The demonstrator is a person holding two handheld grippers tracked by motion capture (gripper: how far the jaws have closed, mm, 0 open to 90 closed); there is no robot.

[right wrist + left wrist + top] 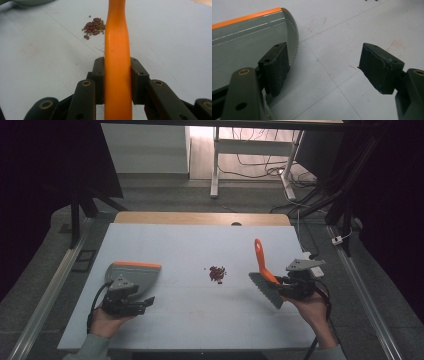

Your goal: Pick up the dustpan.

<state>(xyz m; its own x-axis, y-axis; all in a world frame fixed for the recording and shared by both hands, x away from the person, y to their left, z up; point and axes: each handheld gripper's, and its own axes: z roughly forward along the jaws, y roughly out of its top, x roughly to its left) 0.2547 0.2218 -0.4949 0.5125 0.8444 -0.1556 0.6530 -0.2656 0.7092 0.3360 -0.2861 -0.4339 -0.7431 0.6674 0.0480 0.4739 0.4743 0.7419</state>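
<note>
Orange plastic runs up the middle of the right gripper view: the brush handle [117, 62] stands between the two black jaws, which are clamped on it from both sides. In the high view the right gripper [287, 287] sits at the right of the frame, just above the person's right hand [312, 312], and the brush [265, 277] tilts there with its dark bristle head low toward the centre and its orange handle rising toward the upper part of the frame. A small heap of red-brown and green beans [217, 273] lies on the white table [190, 320] near the centre, left of the bristles and apart from them; in the right gripper view the heap shows at upper left of the handle.

At the left of the high view a grey dustpan [135, 276] with an orange strip along its far edge lies flat on the table. The left gripper [137, 304] rests just below it, held by the left hand [107, 320]. In the left gripper view its jaws stand wide apart with bare table between them; the left-hand jaw lies against the dustpan's toothed edge [295, 47], though I cannot tell whether it touches. Nothing is gripped there.
</note>
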